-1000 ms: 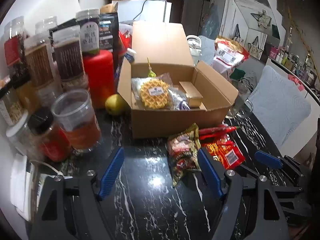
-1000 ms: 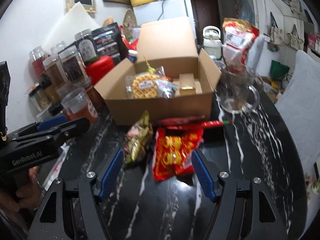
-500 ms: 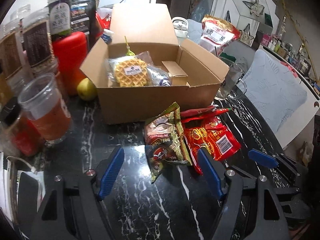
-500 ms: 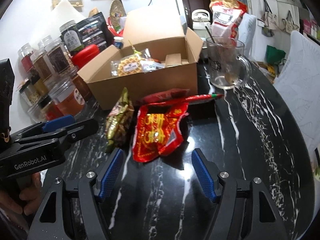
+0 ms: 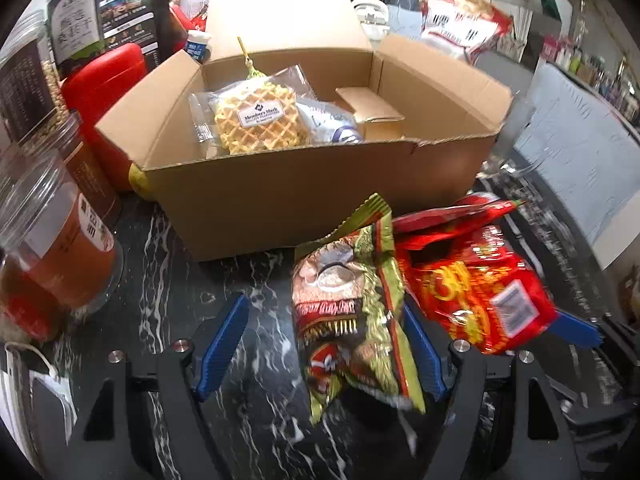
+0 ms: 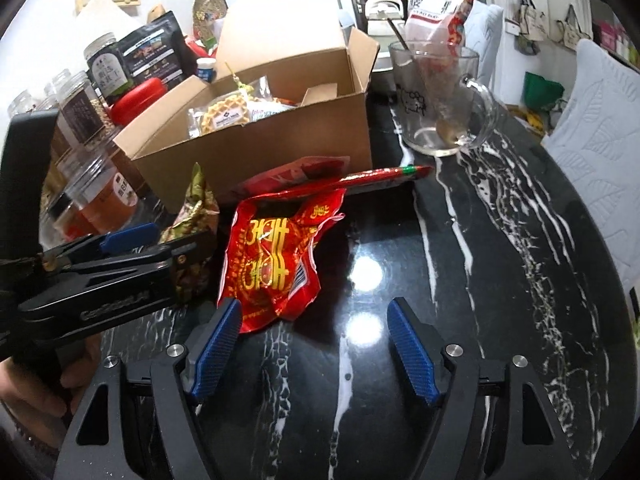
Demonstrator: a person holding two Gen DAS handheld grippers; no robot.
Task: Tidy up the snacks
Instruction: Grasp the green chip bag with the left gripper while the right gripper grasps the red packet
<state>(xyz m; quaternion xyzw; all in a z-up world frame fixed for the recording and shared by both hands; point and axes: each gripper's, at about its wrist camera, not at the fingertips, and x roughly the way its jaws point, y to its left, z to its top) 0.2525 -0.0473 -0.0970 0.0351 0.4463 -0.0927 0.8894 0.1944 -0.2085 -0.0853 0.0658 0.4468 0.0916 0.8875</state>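
The desk (image 6: 500, 280) is black marble with white veins, and everything here sits on it. The box (image 5: 320, 192) (image 6: 280, 136) is open cardboard, its lid flap standing up at the back. Inside the box lie a wrapped waffle (image 5: 258, 122) (image 6: 224, 118) toward its left side, a white pouch (image 5: 332, 124) beside that, and a small carton (image 5: 374, 110) toward its right side. Left of the box stand jars (image 5: 56, 248) (image 6: 104, 196) and a red tin (image 5: 104, 92), packed close together. Right of the box stands a glass mug (image 6: 440, 96) with a spoon in it, apart from the box wall.

Just in front of the box lie the loose snacks: a red bag (image 5: 476, 292) (image 6: 272, 264) toward its right corner, touching a green bag (image 5: 352, 312) (image 6: 196, 216) on its left, with a thin red stick (image 6: 380, 176) along the foot of the box.

The left claw (image 5: 324, 352) is spread wide and straddles the green bag's lower end; whether the pads touch it I cannot tell. In the right view this claw (image 6: 160, 240) lies over the green bag.

The right claw (image 6: 312, 352) is open and grips nothing, its left pad (image 6: 218, 344) just beside the near edge of the red bag
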